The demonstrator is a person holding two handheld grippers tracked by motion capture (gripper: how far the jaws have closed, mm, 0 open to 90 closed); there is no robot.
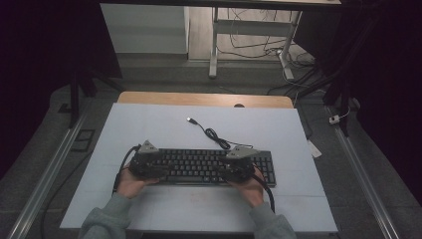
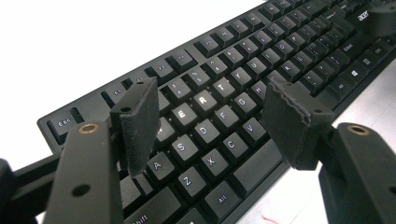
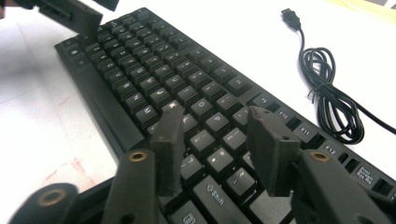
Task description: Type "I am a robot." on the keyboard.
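Black full-size plastic keyboard [image 1: 209,166] lying flat on the white table sheet [image 1: 149,124], in the lower centre of the high view, long edge toward the person. Left gripper [image 2: 208,119] hovers with jaws apart over the letter keys; right gripper [image 3: 217,149] likewise, jaws apart above the keys near the right Shift. Neither clamps anything, a placement suited to pressing keys. The coiled black USB cable [image 3: 327,93] lies slack at upper right, unplugged.
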